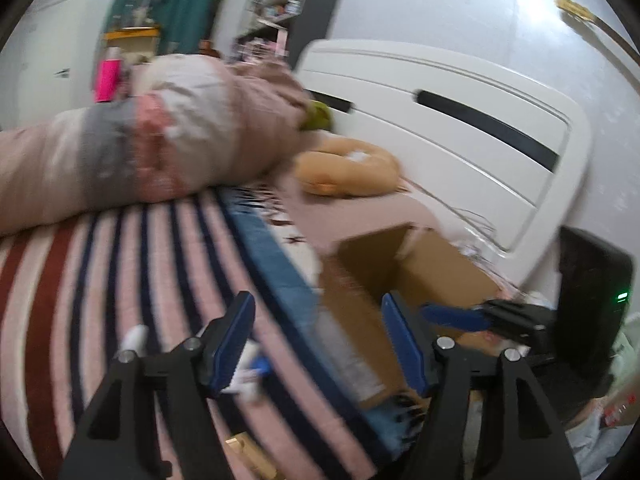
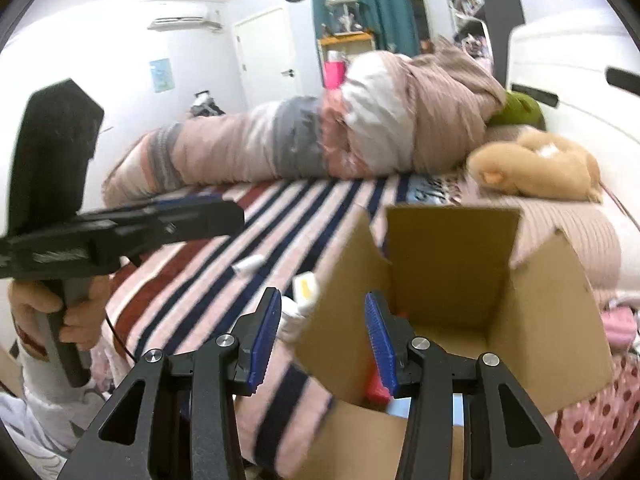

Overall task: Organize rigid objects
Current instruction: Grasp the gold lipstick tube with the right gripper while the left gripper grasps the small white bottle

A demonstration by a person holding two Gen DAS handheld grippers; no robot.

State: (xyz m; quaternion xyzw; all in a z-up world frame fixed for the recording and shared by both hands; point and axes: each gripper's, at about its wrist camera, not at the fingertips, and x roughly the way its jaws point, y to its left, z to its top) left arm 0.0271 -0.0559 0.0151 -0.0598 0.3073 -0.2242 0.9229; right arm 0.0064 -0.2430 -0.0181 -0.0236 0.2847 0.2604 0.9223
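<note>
Tubes [image 2: 298, 300] lie on the bed [image 2: 208, 280] beside the box [image 2: 452, 264] at its edge; we hold both grippers [image 1: 318, 344] [image 2: 322, 336] spread, empty, and should approach squarely.

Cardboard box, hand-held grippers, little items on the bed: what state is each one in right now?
Brown cardboard box: open, flaps up, some items inside.
Left hand-held gripper: open, empty.
Right hand-held gripper: open, empty.
Small white bottle: lying on its side on the striped blanket.
White and yellow tube: outside the box.
</note>
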